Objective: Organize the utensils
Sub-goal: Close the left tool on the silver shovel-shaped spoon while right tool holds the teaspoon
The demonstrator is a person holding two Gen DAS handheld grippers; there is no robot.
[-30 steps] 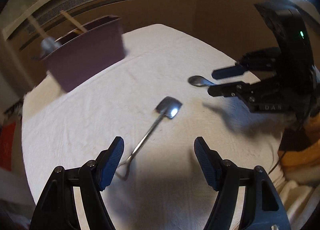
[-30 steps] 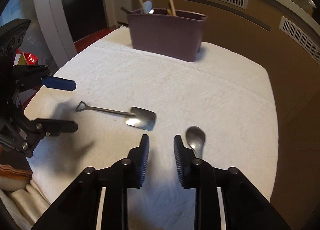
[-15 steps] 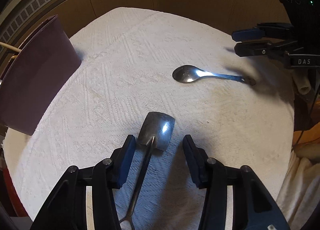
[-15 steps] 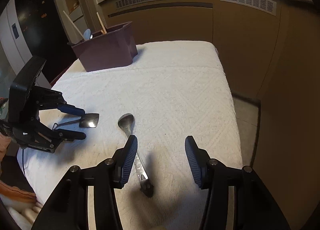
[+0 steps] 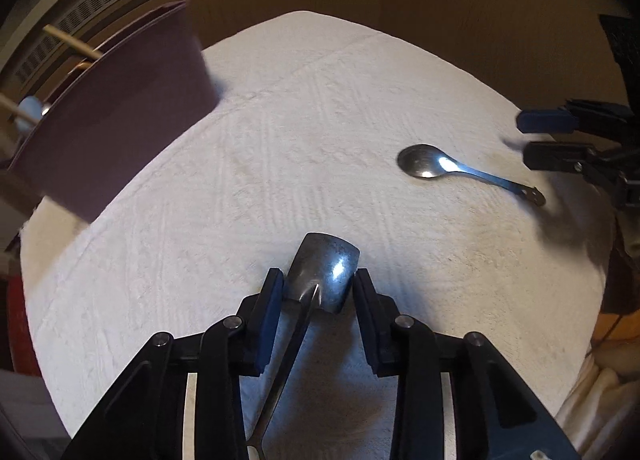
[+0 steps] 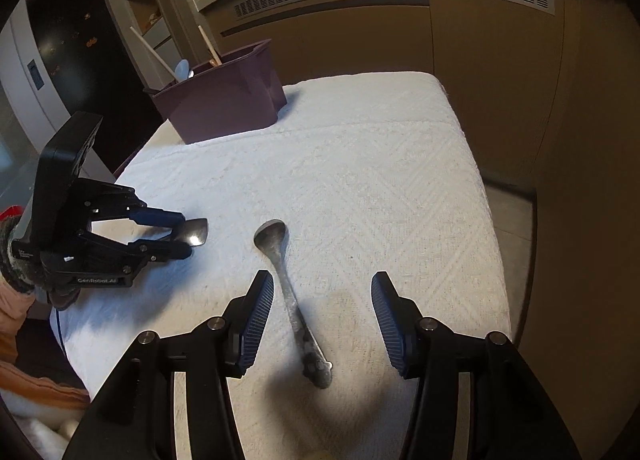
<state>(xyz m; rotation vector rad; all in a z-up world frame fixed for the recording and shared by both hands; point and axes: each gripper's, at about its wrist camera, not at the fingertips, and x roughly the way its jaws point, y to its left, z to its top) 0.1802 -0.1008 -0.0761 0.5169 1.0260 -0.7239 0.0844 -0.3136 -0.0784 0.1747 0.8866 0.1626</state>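
Note:
A small metal shovel-shaped spoon (image 5: 326, 272) lies on the white towel; my left gripper (image 5: 318, 292) is closed around its blade, pads touching both sides. It also shows in the right wrist view (image 6: 196, 230) between the left gripper's fingers (image 6: 160, 216). A round metal spoon (image 6: 280, 256) lies on the towel, its handle between my open right gripper's fingers (image 6: 320, 316). In the left wrist view that spoon (image 5: 424, 162) lies at right, by the right gripper (image 5: 548, 136). A maroon utensil bin (image 6: 224, 100) stands at the far end.
The bin (image 5: 116, 116) holds wooden sticks (image 6: 210, 46) and a pale spoon (image 6: 182, 68). The white towel (image 6: 360, 164) covers the table, with wooden cabinets behind. An orange cloth (image 6: 24, 340) lies beyond the near left edge.
My left gripper has moved forward over the shovel spoon and closed on its blade. My right gripper has opened wider and come down around the round spoon's handle.

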